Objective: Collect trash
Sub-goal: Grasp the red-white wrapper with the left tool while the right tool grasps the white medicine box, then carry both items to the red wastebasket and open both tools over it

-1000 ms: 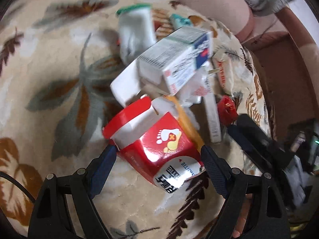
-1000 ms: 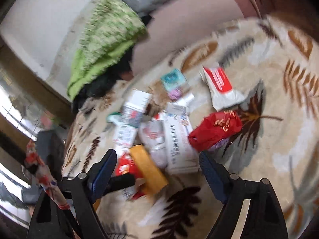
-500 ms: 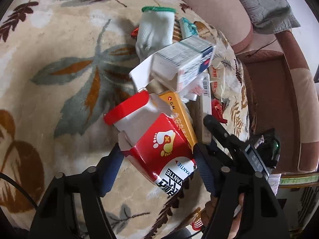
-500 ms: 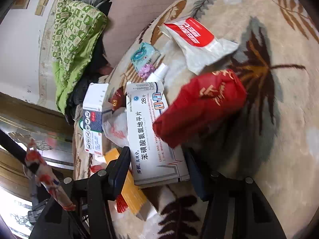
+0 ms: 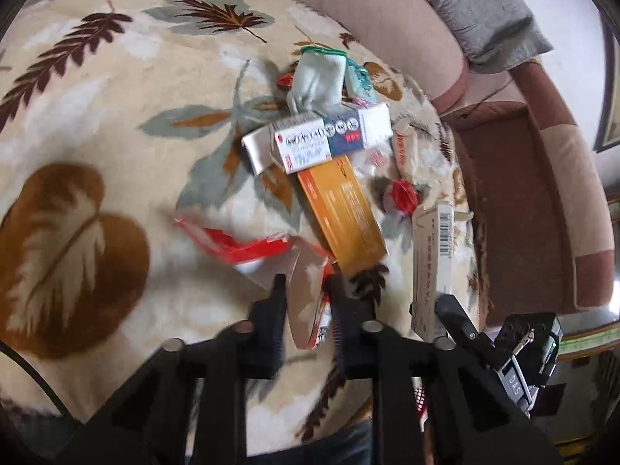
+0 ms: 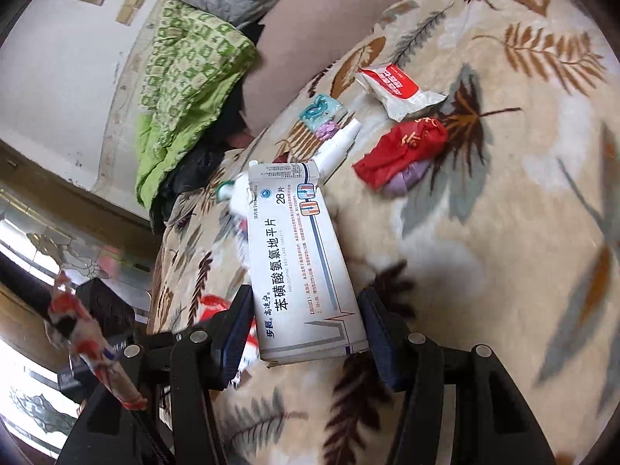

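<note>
Trash lies on a leaf-patterned blanket (image 5: 97, 89). My left gripper (image 5: 306, 290) is shut on a crushed red-and-white carton (image 5: 310, 302) and holds it above the blanket. My right gripper (image 6: 304, 310) is shut on a white medicine box (image 6: 300, 263) with blue lettering, also seen in the left wrist view (image 5: 432, 267). Left on the blanket are an orange box (image 5: 343, 213), a white-and-blue box (image 5: 321, 143), a pale sock (image 5: 316, 81), a red crumpled bag (image 6: 399, 151), a red-and-white packet (image 6: 395, 89) and a white tube (image 6: 339, 147).
A pink sofa arm (image 5: 387, 23) with a grey cushion (image 5: 480, 11) borders the blanket at the back. A green patterned cloth (image 6: 186, 89) hangs beyond it. A brown sofa seat (image 5: 515, 209) lies to the right. A red mesh container (image 5: 420, 399) shows below my right gripper.
My left gripper closed on the red carton, squashed it and lifted it. My right gripper closed on the white medicine box and raised it off the pile.
</note>
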A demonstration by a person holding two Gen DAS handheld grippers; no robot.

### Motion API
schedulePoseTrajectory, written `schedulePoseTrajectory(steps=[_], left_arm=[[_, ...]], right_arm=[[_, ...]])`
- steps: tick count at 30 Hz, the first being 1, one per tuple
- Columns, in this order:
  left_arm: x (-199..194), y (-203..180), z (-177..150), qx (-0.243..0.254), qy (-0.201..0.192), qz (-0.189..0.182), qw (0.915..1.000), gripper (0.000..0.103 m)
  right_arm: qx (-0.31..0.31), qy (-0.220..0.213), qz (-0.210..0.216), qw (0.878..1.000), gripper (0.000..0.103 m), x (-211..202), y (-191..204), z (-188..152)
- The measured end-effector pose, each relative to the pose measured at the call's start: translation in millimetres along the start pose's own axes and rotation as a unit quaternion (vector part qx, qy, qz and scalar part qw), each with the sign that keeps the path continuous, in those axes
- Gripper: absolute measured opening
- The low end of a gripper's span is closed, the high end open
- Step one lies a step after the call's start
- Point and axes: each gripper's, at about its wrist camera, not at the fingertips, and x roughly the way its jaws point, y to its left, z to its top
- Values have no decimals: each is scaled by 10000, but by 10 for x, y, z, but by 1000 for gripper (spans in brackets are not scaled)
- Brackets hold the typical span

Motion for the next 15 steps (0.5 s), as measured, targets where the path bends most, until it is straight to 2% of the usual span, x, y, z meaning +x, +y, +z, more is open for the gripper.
schedulePoseTrajectory(steps=[8, 15], left_arm=[[-482, -13, -528, 470, -376, -196, 9980, 9], [-886, -289, -815, 769, -543, -677, 9933, 9]], right_arm=[[-287, -520, 27, 9982, 60, -687, 290, -578], [-322, -992, 67, 9945, 60, -1238, 381, -834]])
